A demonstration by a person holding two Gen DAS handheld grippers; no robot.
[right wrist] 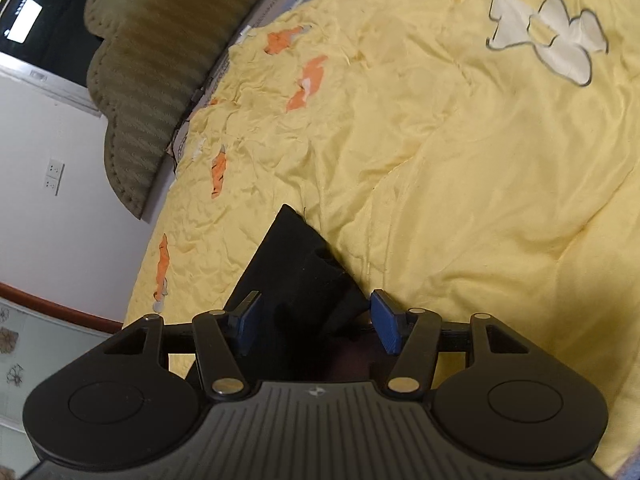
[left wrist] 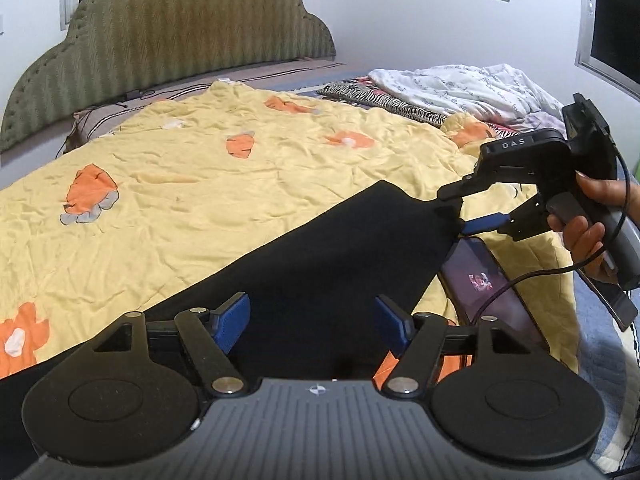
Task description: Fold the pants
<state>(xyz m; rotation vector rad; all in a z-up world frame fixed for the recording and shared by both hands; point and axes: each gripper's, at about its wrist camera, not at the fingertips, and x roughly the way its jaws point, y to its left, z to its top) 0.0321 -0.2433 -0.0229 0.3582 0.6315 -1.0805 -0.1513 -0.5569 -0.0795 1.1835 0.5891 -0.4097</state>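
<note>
Looks like a fold was just laid down: both the left tongs and right tongs stand open, gripping nothing, black pants lying flat on the bed right under them. Next up, grabbing an edge for another fold

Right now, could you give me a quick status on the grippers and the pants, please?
Left gripper open over the black pants. Right gripper open at their far corner. Pants flat on yellow quilt. Phone lying beside pants' edge.
</note>
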